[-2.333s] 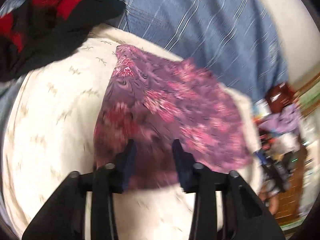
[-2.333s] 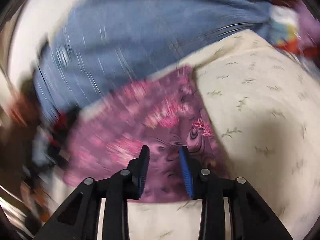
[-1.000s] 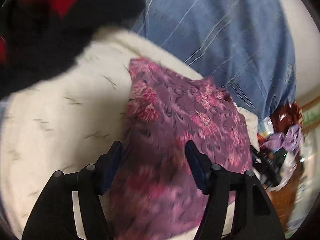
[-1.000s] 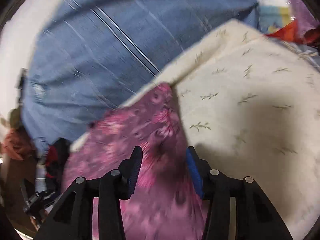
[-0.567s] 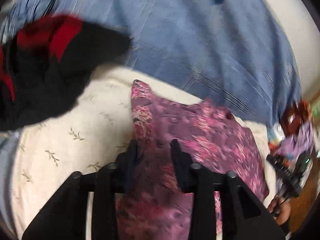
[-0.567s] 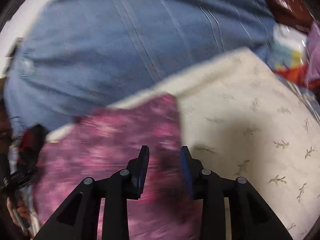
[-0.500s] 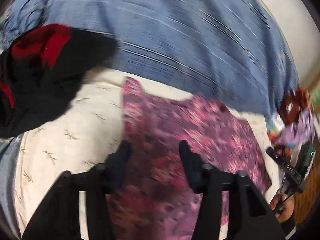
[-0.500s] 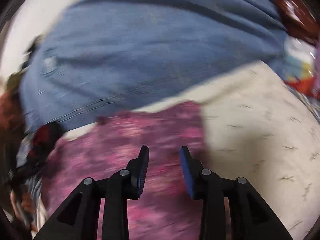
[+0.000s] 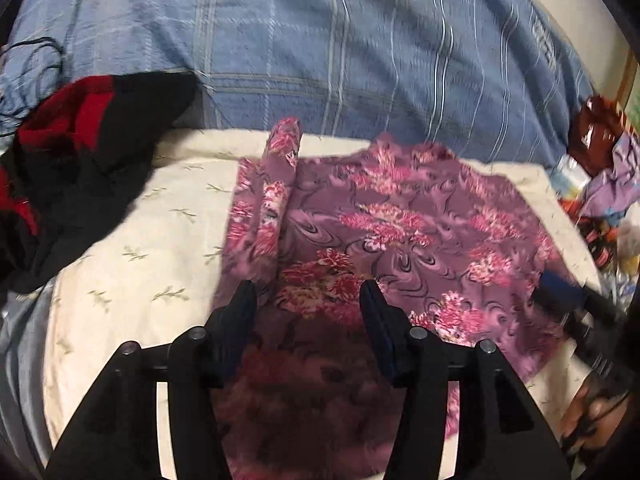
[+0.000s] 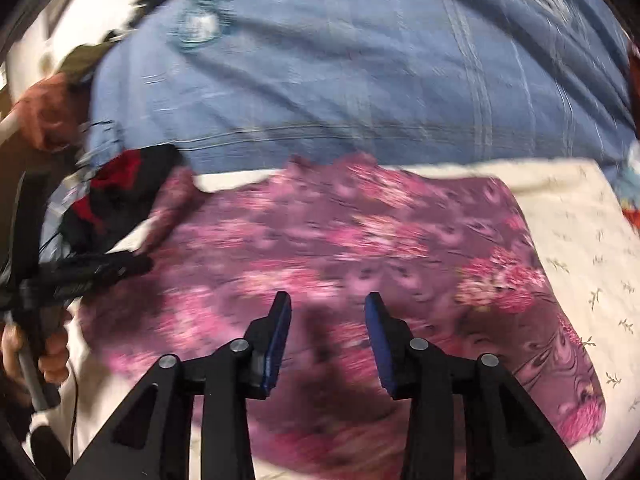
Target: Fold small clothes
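Left gripper jaws spread and empty, right gripper jaws opening, also empty, above purple floral garment spread on cream cushion; between folds, next needs fresh edge pinch.

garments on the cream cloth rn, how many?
2. The purple floral garment lies spread across the middle of the cream cloth; the black-and-red garment is heaped over its far-left edge. More may sit out of frame.

Smooth purple floral cloth lies on matt cream leaf-print fabric.
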The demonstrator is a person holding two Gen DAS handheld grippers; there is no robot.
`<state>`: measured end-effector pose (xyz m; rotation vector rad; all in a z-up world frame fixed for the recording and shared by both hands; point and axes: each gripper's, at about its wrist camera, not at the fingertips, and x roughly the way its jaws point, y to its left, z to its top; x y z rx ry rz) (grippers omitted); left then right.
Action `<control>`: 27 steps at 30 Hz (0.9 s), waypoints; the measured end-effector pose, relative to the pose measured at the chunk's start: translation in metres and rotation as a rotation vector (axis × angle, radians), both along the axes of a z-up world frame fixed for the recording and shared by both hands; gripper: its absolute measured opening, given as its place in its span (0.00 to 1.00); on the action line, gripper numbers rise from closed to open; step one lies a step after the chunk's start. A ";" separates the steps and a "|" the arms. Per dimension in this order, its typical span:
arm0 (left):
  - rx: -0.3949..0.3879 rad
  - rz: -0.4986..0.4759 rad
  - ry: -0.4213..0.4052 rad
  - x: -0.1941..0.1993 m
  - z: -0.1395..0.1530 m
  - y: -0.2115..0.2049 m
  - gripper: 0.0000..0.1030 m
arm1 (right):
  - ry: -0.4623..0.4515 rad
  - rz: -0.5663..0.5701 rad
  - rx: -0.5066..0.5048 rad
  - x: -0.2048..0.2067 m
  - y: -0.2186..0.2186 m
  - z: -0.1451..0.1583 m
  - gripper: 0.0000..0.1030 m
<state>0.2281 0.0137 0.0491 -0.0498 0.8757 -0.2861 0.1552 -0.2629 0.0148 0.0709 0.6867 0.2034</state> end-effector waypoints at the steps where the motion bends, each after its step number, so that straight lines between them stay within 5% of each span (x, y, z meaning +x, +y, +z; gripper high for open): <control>1: 0.003 0.032 -0.031 -0.007 0.006 0.009 0.51 | 0.009 0.010 -0.003 -0.001 0.008 -0.005 0.46; 3: -0.029 0.117 -0.084 -0.016 0.019 0.030 0.51 | 0.069 0.030 -0.021 0.002 0.018 -0.022 0.49; 5: -0.187 0.189 -0.079 -0.022 0.027 0.067 0.51 | 0.076 0.018 -0.056 0.001 0.022 -0.039 0.51; 7: -0.306 0.155 -0.039 -0.020 0.030 0.086 0.51 | 0.054 0.023 -0.067 0.000 0.025 -0.040 0.57; 11: -0.157 0.053 -0.024 -0.010 0.021 0.058 0.55 | 0.053 0.016 -0.083 0.008 0.033 -0.040 0.69; 15: 0.037 0.035 0.118 0.013 -0.030 0.028 0.57 | 0.045 0.007 -0.141 -0.001 0.043 -0.040 0.71; 18: -0.052 0.048 0.154 0.017 -0.035 0.042 0.59 | 0.073 -0.024 -0.153 0.000 0.046 -0.033 0.71; 21: -0.168 0.093 0.149 0.022 -0.019 0.075 0.59 | 0.005 0.028 -0.132 -0.011 0.064 -0.015 0.71; 27: -0.172 0.108 0.201 0.035 -0.012 0.119 0.59 | -0.056 0.317 -0.380 -0.027 0.173 -0.029 0.71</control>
